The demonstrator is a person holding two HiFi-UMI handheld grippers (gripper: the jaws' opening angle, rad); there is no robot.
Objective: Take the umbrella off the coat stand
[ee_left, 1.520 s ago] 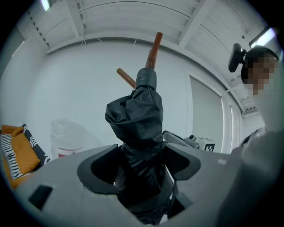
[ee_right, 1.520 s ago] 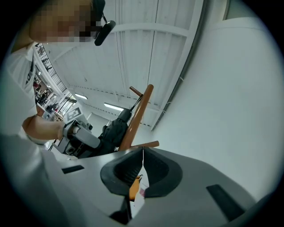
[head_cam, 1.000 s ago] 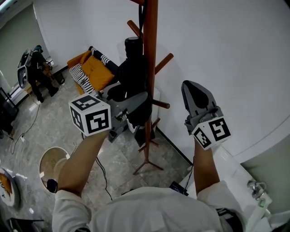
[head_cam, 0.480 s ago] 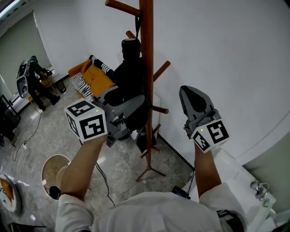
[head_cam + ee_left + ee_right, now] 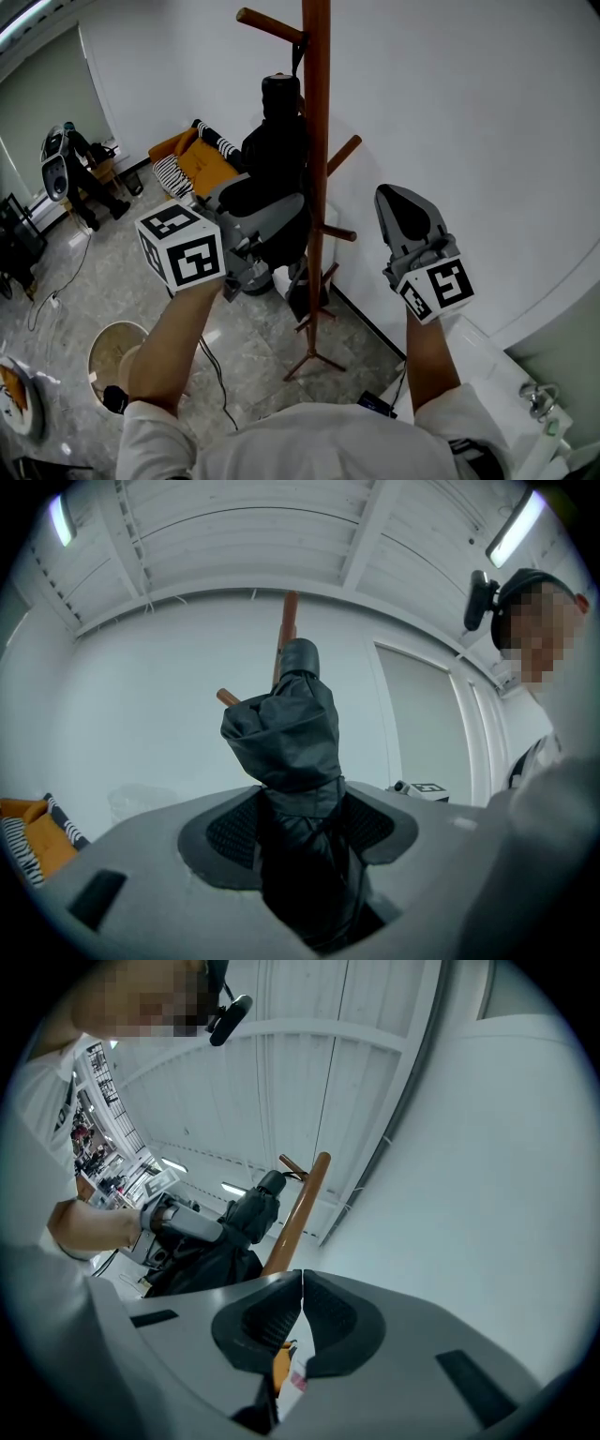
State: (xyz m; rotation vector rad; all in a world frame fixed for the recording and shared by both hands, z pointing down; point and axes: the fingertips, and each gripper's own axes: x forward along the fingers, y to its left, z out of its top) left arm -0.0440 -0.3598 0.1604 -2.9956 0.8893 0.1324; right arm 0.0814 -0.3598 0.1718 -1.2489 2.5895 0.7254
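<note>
Umbrella [image 5: 275, 150] stands upright just left of the coat stand [image 5: 316, 187], its long axis running parallel to the stand's pole. Its strap [image 5: 297, 52] seems to be looped over the top peg [image 5: 270, 24] on that same side, close in against the pole. My left gripper [image 5: 265, 228] is clamped on the folded black cloth low down, pads pressing it from both sides, and reaches in level toward the stand. My right gripper [image 5: 405, 202] sits well off on the stand's other side, jaws together on nothing. So the left does the work. As I judge it, the strap must travel up and outward along the peg, away from the pole, before the umbrella comes free.
</note>
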